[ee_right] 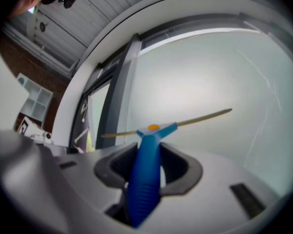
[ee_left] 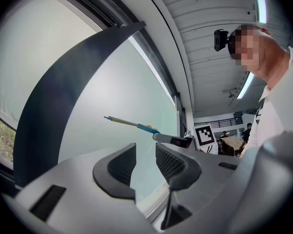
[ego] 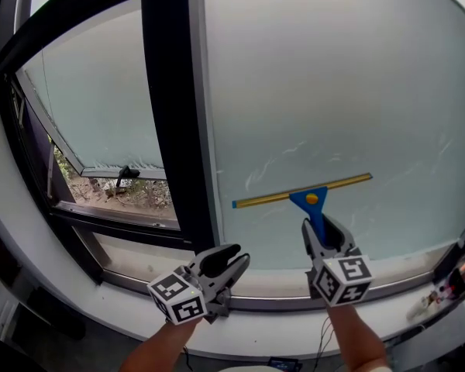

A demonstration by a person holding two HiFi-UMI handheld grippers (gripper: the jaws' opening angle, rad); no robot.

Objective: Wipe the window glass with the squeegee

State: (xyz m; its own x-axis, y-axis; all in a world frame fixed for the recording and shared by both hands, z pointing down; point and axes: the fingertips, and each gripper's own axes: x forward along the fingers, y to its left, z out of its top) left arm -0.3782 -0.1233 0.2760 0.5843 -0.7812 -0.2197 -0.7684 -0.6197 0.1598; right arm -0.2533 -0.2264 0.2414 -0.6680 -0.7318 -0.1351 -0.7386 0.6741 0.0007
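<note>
Firmly in right gripper (ego: 324,237), squeegee (ego: 312,198).

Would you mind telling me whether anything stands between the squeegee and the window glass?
Nothing visible does. The right gripper holds the squeegee by its blue handle, with the blade facing the window glass and no object between them.

light: we've got soft daylight through the window glass (ego: 333,91) | shadows: faint | edges: fisheye bend, dark corners | blur: squeegee handle (ee_right: 144,179) soft up close
</note>
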